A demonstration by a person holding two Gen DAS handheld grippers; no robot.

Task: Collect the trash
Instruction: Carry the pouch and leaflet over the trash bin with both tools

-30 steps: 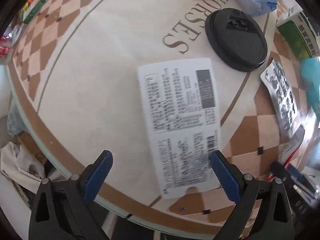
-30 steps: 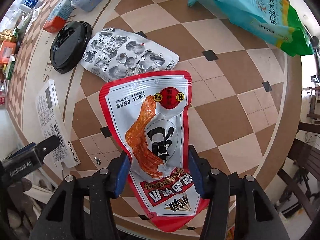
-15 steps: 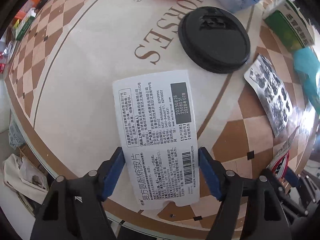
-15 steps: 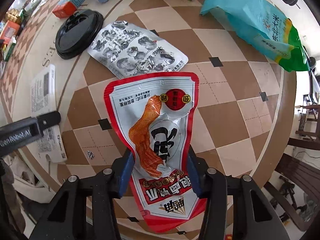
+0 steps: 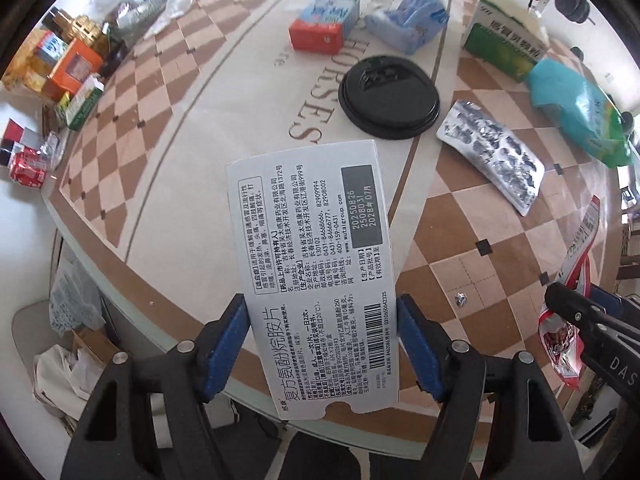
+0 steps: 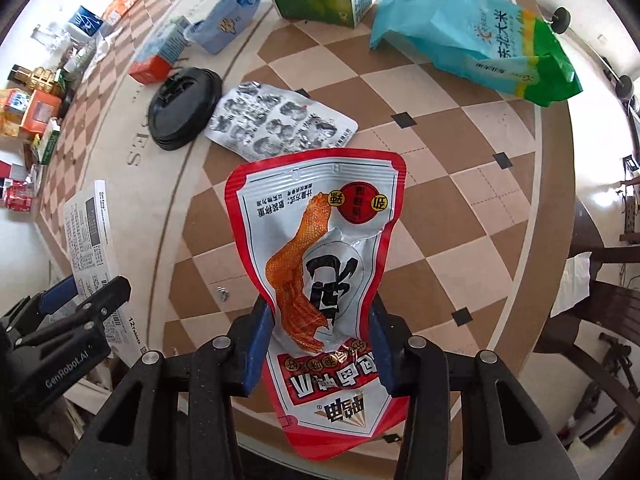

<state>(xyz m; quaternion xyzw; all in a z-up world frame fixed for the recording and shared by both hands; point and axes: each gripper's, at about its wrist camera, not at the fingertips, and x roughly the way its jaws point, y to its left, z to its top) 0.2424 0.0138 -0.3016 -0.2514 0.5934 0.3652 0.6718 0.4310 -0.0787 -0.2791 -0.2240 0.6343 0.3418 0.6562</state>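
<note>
1. The left gripper (image 5: pixel 322 344) is pinching the flattened white medicine box (image 5: pixel 316 280) between its blue pads, lifting it over the table's (image 5: pixel 248 92) near edge.
2. The right gripper (image 6: pixel 318 344) is squeezing the red snack pouch (image 6: pixel 320 264).
3. Only the right view is showing the box's side, at 9 o'clock.

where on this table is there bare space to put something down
The checkered stretch of the table right of the red snack pouch and below the teal rice bag is bare. So is the pale band left of the black lid. The far left edge is crowded with boxes.
</note>
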